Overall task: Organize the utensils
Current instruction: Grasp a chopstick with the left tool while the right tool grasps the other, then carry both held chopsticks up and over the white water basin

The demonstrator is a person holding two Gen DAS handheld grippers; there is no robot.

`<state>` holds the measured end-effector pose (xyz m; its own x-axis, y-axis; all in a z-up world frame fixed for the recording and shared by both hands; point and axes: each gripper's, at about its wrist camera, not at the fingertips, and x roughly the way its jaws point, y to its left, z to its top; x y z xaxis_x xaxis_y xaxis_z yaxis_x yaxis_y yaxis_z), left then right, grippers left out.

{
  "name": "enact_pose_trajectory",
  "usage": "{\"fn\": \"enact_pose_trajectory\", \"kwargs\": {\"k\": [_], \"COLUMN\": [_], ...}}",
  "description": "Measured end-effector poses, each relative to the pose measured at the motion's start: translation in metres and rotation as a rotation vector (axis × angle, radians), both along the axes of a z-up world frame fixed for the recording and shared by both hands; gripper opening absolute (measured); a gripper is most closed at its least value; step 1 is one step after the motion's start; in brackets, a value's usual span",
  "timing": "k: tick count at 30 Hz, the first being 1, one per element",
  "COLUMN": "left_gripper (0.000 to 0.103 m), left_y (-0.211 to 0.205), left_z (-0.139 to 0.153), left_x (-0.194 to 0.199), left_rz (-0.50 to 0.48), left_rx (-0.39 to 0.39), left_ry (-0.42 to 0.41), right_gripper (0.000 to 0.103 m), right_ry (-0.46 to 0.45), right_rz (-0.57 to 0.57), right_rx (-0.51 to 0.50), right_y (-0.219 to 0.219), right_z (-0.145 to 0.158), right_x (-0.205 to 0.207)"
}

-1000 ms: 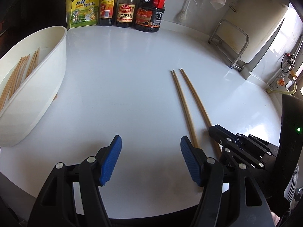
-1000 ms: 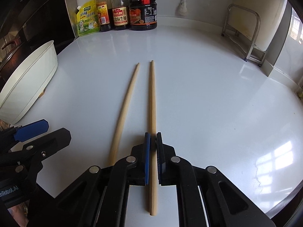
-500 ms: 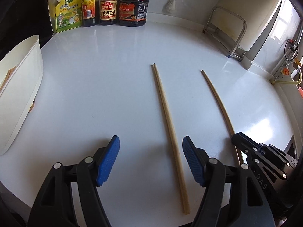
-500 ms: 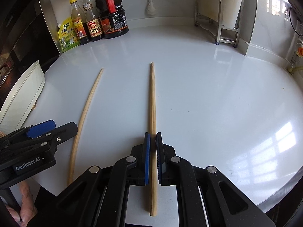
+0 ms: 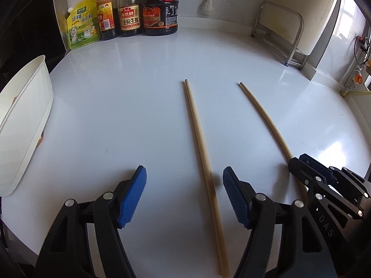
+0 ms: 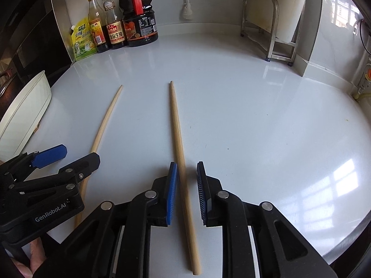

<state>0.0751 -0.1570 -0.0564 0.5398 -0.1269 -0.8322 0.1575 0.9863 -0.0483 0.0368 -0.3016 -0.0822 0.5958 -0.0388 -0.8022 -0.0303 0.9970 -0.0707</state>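
Right tongs (image 6: pixel 186 183) now parted, chopstick (image 6: pixel 178 143) released

Both grippers low, side by side, fingers parted.
Left gripper (image 5: pixel 184 194) spread wide; right gripper (image 6: pixel 186 193) narrowly apart, both pointing forward, level.

A glossy white countertop (image 5: pixel 139 115) carries two wooden chopsticks lying well apart, one (image 5: pixel 201 162) left of the other (image 5: pixel 264 115). A white oval tub (image 5: pixel 25 127) sits at the left edge. Far left stand a yellow seasoning pouch (image 5: pixel 81 25), two sauce bottles (image 5: pixel 129 16) and a dark soy jug (image 5: pixel 160 11); a metal rack (image 5: pixel 294 41) stands far right.
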Motion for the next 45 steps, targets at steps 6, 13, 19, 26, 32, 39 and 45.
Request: {"fn": "enact_pose_trajectory", "kwargs": {"k": [6, 13, 19, 26, 32, 39, 45], "left_gripper": [0.010, 0.007, 0.007, 0.007, 0.007, 0.007, 0.007], "left_y": [-0.001, 0.005, 0.022, 0.065, 0.126, 0.221, 0.297], "left_z": [0.002, 0.002, 0.014, 0.053, 0.094, 0.125, 0.124], "left_x": [-0.002, -0.003, -0.010, -0.024, -0.029, -0.022, -0.007], "left_rz": [-0.034, -0.059, -0.068, -0.061, 0.002, 0.126, 0.252], "left_rx": [-0.031, -0.075, -0.100, -0.124, -0.138, -0.086, -0.080], "left_ry": [0.012, 0.050, 0.047, -0.038, -0.131, -0.194, -0.204], "right_gripper": [0.011, 0.006, 0.006, 0.006, 0.006, 0.006, 0.006], "right_ry": [0.006, 0.013, -0.014, -0.072, -0.136, -0.156, -0.112], "right_rz": [0.048, 0.046, 0.025, 0.043, 0.134, 0.288, 0.409], "right_rx": [-0.029, 0.003, 0.083, 0.153, 0.206, 0.252, 0.248], "right_y": [0.011, 0.018, 0.025, 0.061, 0.121, 0.223, 0.313], "right_z": [-0.002, -0.003, 0.008, 0.030, 0.059, 0.084, 0.078], "right_x": [0.004, 0.002, -0.006, -0.010, 0.001, 0.031, 0.056]}}
